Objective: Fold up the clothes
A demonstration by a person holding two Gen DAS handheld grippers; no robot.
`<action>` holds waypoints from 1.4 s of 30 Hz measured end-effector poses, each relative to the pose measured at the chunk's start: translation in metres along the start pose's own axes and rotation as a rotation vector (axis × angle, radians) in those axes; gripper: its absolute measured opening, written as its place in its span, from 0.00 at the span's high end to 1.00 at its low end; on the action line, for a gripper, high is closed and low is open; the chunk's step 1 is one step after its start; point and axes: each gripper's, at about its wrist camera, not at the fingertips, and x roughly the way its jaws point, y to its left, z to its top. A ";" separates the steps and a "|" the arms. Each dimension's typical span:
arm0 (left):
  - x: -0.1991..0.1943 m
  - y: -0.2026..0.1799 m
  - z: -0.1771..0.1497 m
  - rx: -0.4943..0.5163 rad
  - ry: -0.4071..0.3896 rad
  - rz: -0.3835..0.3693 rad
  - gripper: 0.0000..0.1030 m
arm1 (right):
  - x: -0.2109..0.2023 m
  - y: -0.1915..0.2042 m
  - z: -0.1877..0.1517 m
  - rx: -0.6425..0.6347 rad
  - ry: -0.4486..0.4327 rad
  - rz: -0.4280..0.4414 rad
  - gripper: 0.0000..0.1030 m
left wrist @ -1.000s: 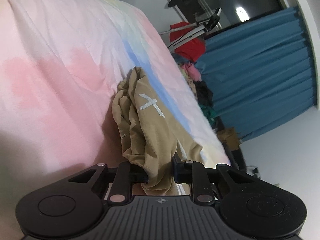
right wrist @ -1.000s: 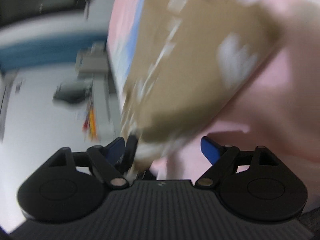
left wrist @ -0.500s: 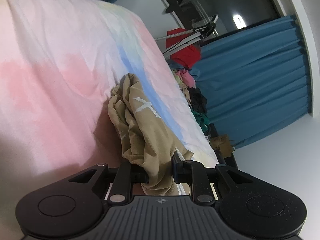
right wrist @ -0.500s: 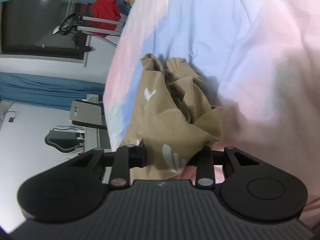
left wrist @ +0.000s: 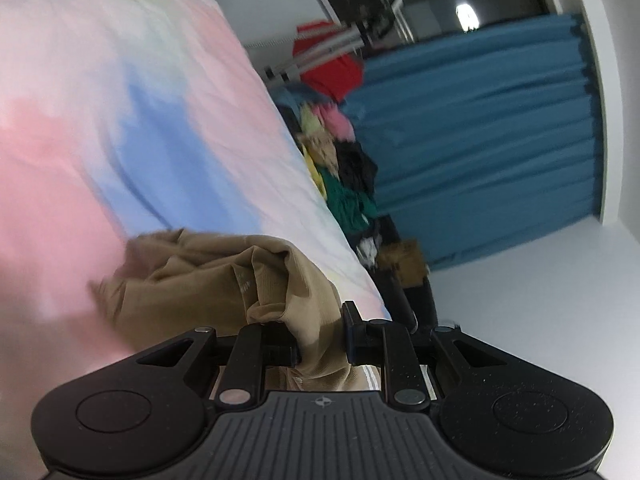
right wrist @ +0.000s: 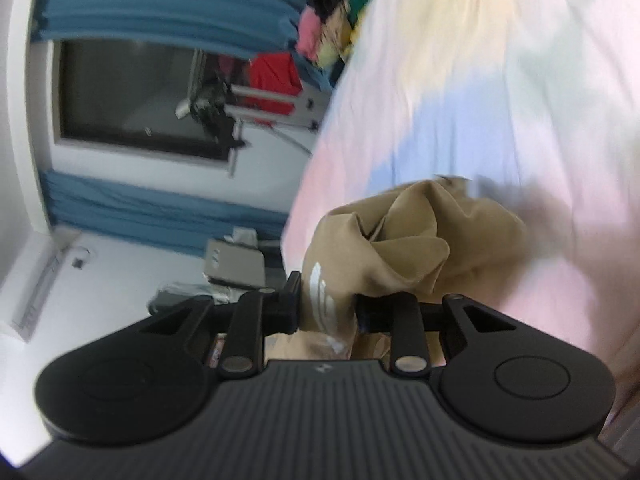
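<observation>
Your left gripper (left wrist: 322,338) pinches a thick bunch of the tan garment (left wrist: 208,280), and your right gripper (right wrist: 327,308) is clamped on another bunch of it, near a white printed mark. The garment sits low and centre in both wrist views, crumpled in heavy folds, with its far part reaching toward the pastel bedsheet (left wrist: 120,120); blur hides whether it touches the bed.

The main risk, as you carry on, is that each gripper holds several layers at once. If you spread your hands, the cloth would likely open twisted rather than flat, and a fold made on that would come out lumpy. The slick-looking fabric could also slide out of a pinch if you pull the two ends apart sharply. Neither grip visibly sits on a corner or hem, so you may need to re-grip.

Beyond the bed's edge, right of centre in the left view, lies a pile of mixed clothes (left wrist: 344,168), with a red garment (left wrist: 332,68) on a rack and blue curtains (left wrist: 480,128) behind. None of these stands in your way; the sheet ahead of the garment is bare.
</observation>
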 end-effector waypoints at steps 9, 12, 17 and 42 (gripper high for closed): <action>0.215 -0.127 -0.019 0.057 0.126 0.089 0.80 | -0.008 0.001 0.171 -0.061 -0.203 -0.080 0.72; 0.284 -0.167 -0.024 0.110 0.165 0.013 0.81 | -0.011 -0.007 0.229 -0.041 -0.300 -0.113 0.73; 0.355 -0.194 -0.040 0.280 0.087 -0.126 0.80 | -0.020 -0.004 0.287 -0.176 -0.453 -0.041 0.73; 0.334 -0.103 -0.133 0.812 0.254 0.119 0.34 | 0.004 -0.128 0.179 0.024 -0.196 -0.482 0.73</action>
